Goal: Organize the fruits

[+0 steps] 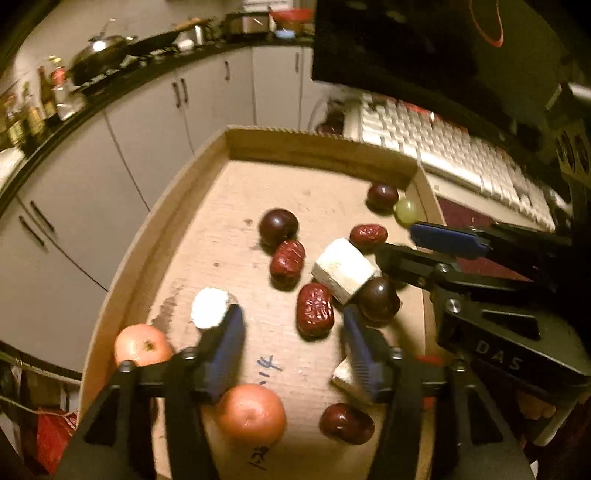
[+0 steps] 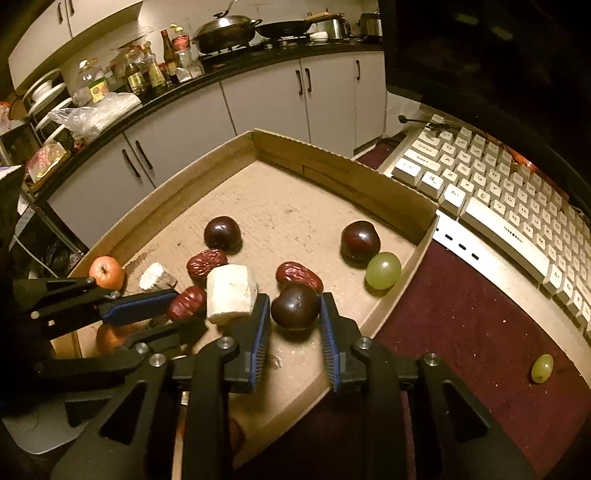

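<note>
The left gripper (image 1: pixel 291 314) is nearest, its blue-padded fingers spread well apart over the floor of a shallow cardboard box (image 1: pixel 317 147) and clasping nothing. Just under its fingers lie an orange fruit (image 1: pixel 251 413), a dark red date (image 1: pixel 345 422) and, partly hidden by the right finger, a pale chunk (image 1: pixel 345 376). A wrinkled date (image 1: pixel 315 310) lies between the fingertips, touching neither pad, and a round white piece (image 1: pixel 209 308) sits at the tip of the left finger, with a second orange fruit (image 1: pixel 142 343) near the box's left wall. The right gripper (image 2: pixel 294 300) comes in from the right with its jaws only a little apart around a dark plum (image 2: pixel 295 306). The plum rests on the cardboard and a thin gap shows on its left side, so the grip looks let go rather than clenched. A white block (image 2: pixel 231 291) stands just left of that plum, touching the left finger of the right gripper. Further in are two more dates (image 2: pixel 206 263) (image 2: pixel 298 275), a second plum (image 2: pixel 222 232) and, near the right wall, a third plum (image 2: pixel 360 236) touching a green grape (image 2: pixel 383 270). Outside the box a loose grape (image 2: pixel 542 368) lies on a maroon mat (image 2: pixel 461 332) beside a pale keyboard (image 2: pixel 498 192). Beyond is a kitchen counter with bottles (image 2: pixel 147 70) and a wok (image 2: pixel 225 33).
</note>
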### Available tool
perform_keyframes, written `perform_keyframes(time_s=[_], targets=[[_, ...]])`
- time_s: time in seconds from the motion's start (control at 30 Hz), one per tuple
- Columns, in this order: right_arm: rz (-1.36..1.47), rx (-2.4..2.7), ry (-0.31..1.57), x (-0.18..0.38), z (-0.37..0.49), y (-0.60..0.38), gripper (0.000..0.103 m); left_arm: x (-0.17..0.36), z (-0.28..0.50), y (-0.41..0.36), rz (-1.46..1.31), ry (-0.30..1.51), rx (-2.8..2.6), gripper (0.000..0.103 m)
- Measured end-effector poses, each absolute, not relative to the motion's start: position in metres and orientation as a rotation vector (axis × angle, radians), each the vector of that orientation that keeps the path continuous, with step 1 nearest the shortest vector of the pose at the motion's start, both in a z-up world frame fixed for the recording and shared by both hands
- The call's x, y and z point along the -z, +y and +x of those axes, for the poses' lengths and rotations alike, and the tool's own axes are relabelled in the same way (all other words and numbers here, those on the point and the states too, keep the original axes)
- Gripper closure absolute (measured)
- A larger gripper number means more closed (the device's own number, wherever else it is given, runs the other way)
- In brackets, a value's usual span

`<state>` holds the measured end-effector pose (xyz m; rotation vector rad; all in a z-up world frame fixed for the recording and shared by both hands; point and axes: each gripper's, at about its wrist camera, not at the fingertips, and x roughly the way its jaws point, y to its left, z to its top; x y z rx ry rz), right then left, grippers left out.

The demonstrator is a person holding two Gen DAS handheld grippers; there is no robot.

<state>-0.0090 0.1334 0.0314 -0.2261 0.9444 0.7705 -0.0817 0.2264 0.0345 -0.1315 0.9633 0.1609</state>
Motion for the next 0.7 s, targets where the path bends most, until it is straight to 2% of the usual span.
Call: perform_keyframes(time_s=[0.13,0.33,0.5,0.57,0.7], targets=[[-0.210,-0.763,0.891,-0.043,-0.014,0.125,0.055,-0.048,-0.102,0.220,-0.130,0.892,-0.192,0.038],[-0.104,-0.756,0.783,-0.074,-0.032,0.099,0.055,-0.086,-0.142,0.205,-0.066,0.707,-0.326,0.022],[-0.069,-0.741,0.702,-0.104,-0.067,0.078,0.053,-0.122,-0.176,0.197,-0.035,0.585,-0.425,0.020],[-0.052,-0.743,0.682,-0.114,-0.081,0.070,0.048,-0.131,-0.187,0.195,-0.035,0.572,-0.452,0.019],[-0.013,-0.737,0.601,-0.136,-0.119,0.054,0.025,-0.144,-0.213,0.185,-0.033,0.552,-0.499,0.019]])
